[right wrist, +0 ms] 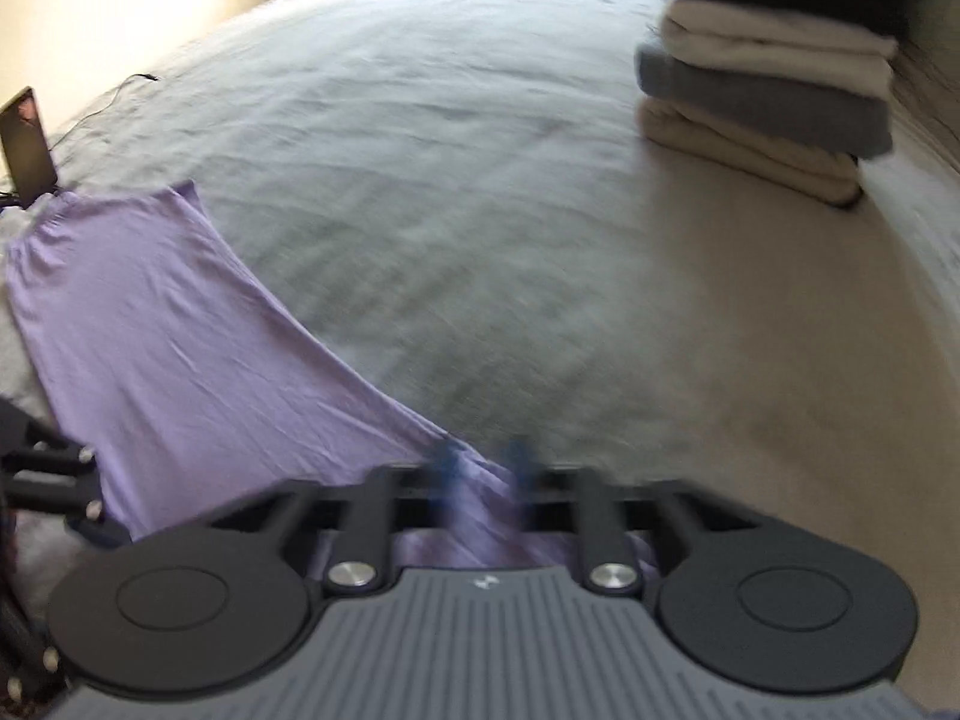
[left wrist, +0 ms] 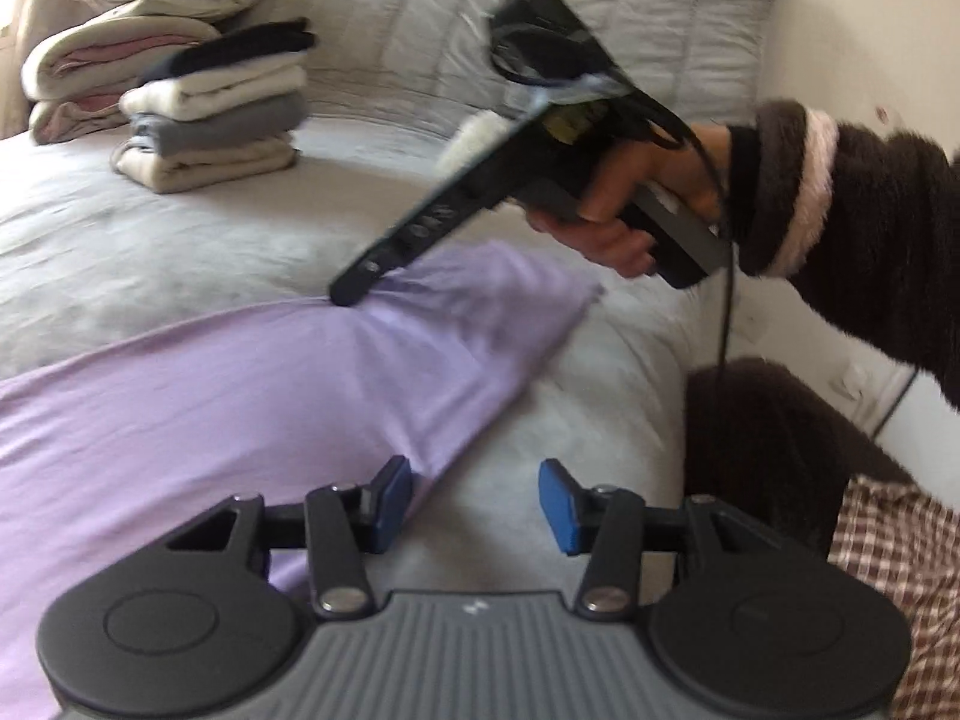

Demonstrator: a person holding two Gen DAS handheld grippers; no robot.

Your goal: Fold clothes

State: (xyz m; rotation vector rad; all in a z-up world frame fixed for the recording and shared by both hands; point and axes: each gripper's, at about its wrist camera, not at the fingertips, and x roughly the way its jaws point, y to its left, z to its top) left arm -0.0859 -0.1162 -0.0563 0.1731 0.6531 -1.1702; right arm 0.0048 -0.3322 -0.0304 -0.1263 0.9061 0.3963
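A lilac garment (left wrist: 252, 408) lies spread on the grey bed; it also shows in the right wrist view (right wrist: 168, 336). My left gripper (left wrist: 474, 501) is open, its blue pads astride the garment's near edge, holding nothing. My right gripper (right wrist: 483, 465) is shut on a gathered part of the lilac garment. In the left wrist view the right gripper (left wrist: 348, 297) presses its tip into the cloth's far edge, the fabric bunching around it.
A stack of folded clothes (left wrist: 210, 120) stands at the back of the bed, also in the right wrist view (right wrist: 768, 78). Pillows (left wrist: 144, 18) lie behind it. A brown cloth (left wrist: 780, 438) and a checked cloth (left wrist: 894, 570) lie off the bed's right side.
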